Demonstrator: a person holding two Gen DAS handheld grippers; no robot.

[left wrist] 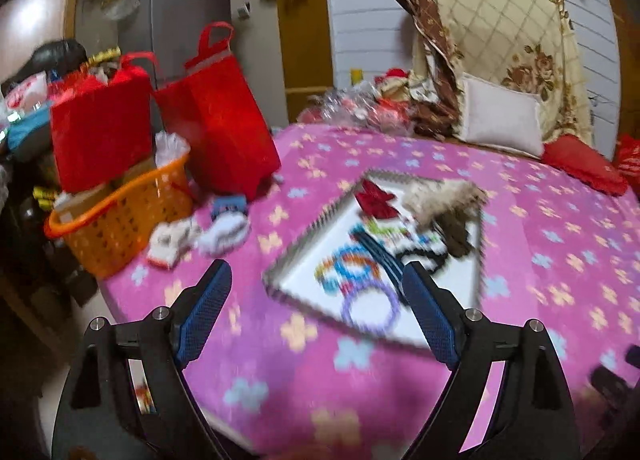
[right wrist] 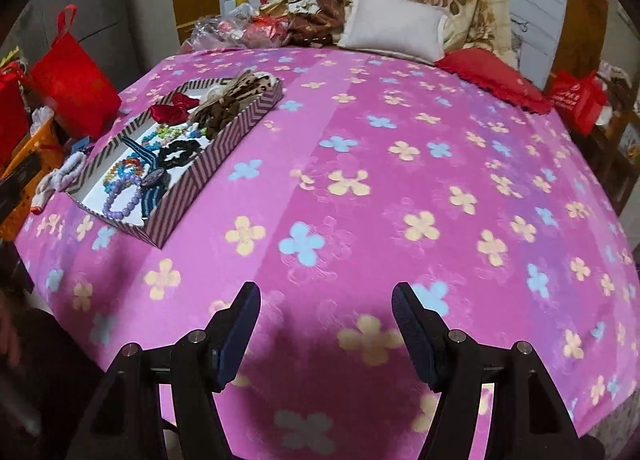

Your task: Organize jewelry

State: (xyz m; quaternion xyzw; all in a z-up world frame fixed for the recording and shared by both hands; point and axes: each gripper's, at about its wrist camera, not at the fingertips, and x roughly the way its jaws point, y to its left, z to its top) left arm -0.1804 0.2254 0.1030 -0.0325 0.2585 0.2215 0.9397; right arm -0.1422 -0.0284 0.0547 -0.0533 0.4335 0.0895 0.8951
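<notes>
Left gripper (left wrist: 316,288): jaws spread wide, nothing between the blue pads; it hangs above the pink blanket, just short of the near corner of the tray. The view is motion-blurred.
Right gripper (right wrist: 326,310): jaws parted, empty, over bare blanket well to the right of the tray.
Tray (right wrist: 224,140): shallow rectangular box with a striped chevron wall and white floor, lying on the pink flowered blanket (right wrist: 400,180) near its left edge.
Jewelry in tray: a purple bead bracelet (right wrist: 120,196) at the near end; multicoloured bead bracelets (right wrist: 124,170) beside it; a blue striped band (right wrist: 150,164); a black scrunchie (right wrist: 176,154); a red bow (right wrist: 176,106); brown and leopard-print hair ties (right wrist: 232,100) at the far end.
Beside the tray: white items (right wrist: 60,180) lie on the blanket just left of it, too blurred to identify.
Surroundings: red gift bags (left wrist: 218,116), an orange basket (left wrist: 128,212), a white pillow (right wrist: 394,26), a red cushion (right wrist: 496,80), a floral quilt (left wrist: 508,28).
Writing: a red bag (right wrist: 576,98) at the right edge carries white print, too small to read; no other label is legible.
</notes>
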